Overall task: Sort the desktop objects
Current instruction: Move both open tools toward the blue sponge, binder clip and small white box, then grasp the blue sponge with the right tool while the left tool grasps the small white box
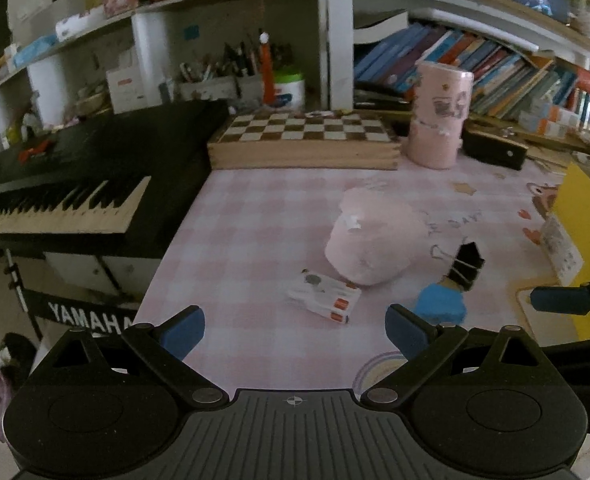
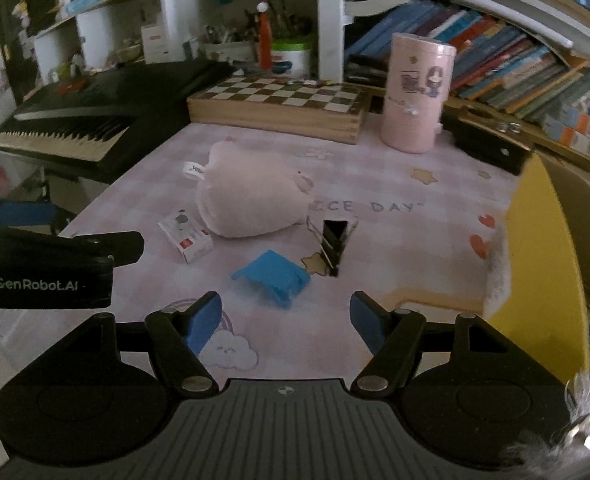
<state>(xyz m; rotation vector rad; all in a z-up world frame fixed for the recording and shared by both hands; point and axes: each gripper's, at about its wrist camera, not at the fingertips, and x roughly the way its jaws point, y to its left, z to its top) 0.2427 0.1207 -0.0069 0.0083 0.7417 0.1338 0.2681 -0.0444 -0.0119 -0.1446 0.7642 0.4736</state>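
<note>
Pink-and-white checked cloth (image 2: 435,184) printed with stars, hearts and a rainbow covers the desk, with crowded white shelves of books behind it. Taking the soft pink plush pouch (image 2: 251,196) lying on its side in the middle of the cloth as landmark: a small white carton with red marks (image 2: 186,237) lies just beside its near left corner, a crumpled bright blue piece (image 2: 273,275) lies on the near side of it, and a black binder clip with wire handles (image 2: 333,242) lies just off its near right end. Behind the pouch stands a wooden chessboard box (image 2: 279,108), and to the right of that a tall pink cylindrical container (image 2: 415,96) beside a black box (image 2: 491,142). A black electric keyboard (image 1: 67,184) sits to the pouch's left, off the cloth. A yellow board (image 2: 543,264) stands at the pouch's right.

Left gripper (image 1: 295,330) hovers over the near cloth with its blue pads spread wide and nothing between them. Right gripper (image 2: 285,320) also hangs above the cloth, its jaws apart and empty, the blue piece just beyond its tips.
</note>
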